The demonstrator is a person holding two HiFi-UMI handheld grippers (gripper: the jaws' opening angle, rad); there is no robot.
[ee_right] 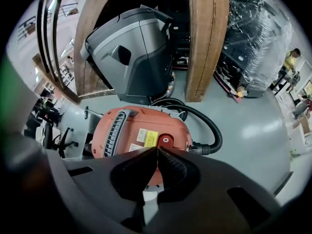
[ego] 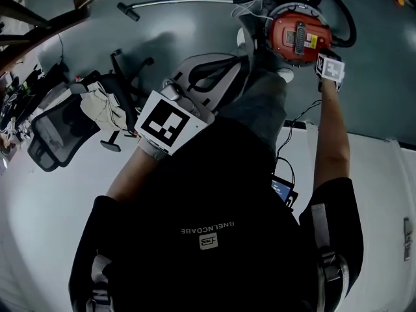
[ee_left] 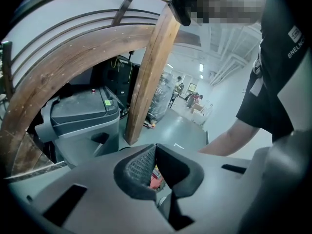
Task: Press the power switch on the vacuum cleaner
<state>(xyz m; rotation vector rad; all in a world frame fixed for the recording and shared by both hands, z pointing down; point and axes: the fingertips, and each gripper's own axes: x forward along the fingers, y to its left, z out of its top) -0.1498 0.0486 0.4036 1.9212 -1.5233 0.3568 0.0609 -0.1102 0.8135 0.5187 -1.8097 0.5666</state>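
A grey-green smooth floor (ego: 377, 83) spreads under everything. In the right gripper view, a bulky grey plastic machine (ee_right: 131, 48) stands on it beside a thick upright wooden post (ee_right: 207, 43). In front of them sits the round orange-red vacuum cleaner (ee_right: 126, 130), with its black ribbed hose (ee_right: 217, 134) curling off its right side.

The right gripper (ee_right: 157, 151) reaches out at arm's length to the vacuum cleaner. Its jaws are pressed together with nothing between them. The tips lie just below the small red power switch (ee_right: 165, 139) beside a yellow label (ee_right: 151, 139); whether they touch the casing I cannot tell.

The left gripper (ee_left: 155, 148) is held back near the person's chest, well apart from the vacuum cleaner. Its jaws are likewise closed at the tips and empty.
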